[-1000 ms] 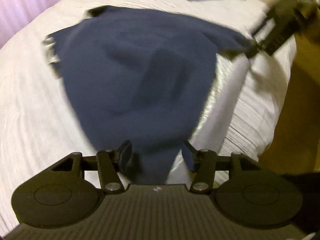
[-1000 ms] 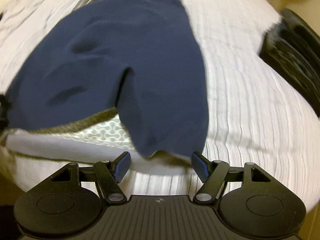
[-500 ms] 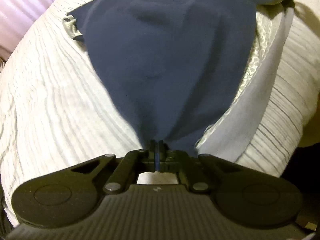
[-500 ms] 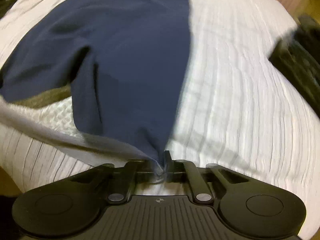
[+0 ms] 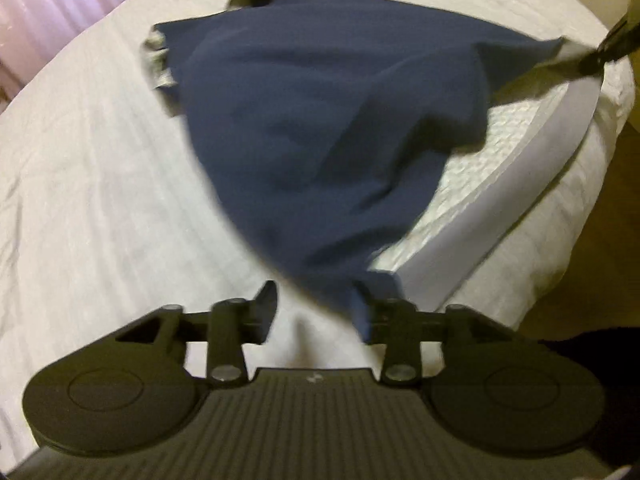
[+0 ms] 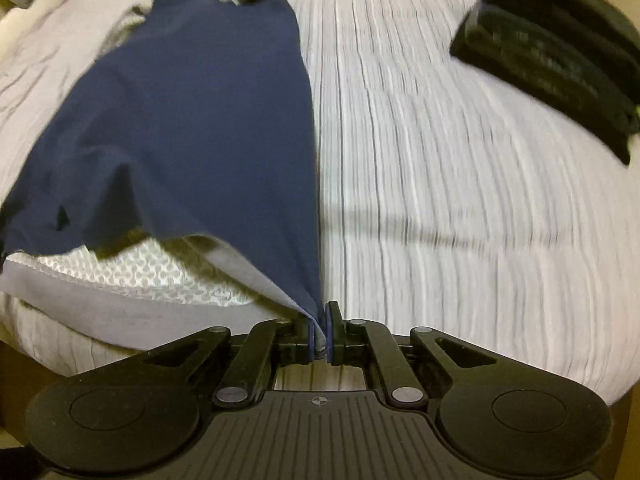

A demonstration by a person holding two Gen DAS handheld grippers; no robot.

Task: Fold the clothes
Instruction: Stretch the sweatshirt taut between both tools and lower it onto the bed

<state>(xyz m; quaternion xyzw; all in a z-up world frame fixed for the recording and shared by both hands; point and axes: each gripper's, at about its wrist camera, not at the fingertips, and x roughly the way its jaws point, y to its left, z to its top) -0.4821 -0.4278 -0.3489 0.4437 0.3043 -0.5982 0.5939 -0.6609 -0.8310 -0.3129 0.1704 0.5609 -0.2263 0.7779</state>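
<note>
The navy garment [image 6: 192, 120] covers the bed's [image 6: 420, 160] left part in the right wrist view; to the garment's right the ribbed cover lies bare and passable up to a dark folded stack [image 6: 560, 52] at the far right. In the left wrist view, bare cover lies left of the garment [image 5: 320, 140].

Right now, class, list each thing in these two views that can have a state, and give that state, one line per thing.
left gripper: open, fingers apart, garment corner draped beside one finger.
right gripper: shut on the garment's corner.
navy garment: partly folded, spread on the bed, pale lining showing.
dark clothes pile: folded, stacked on the bed.
white bedcover: spread out.
</note>
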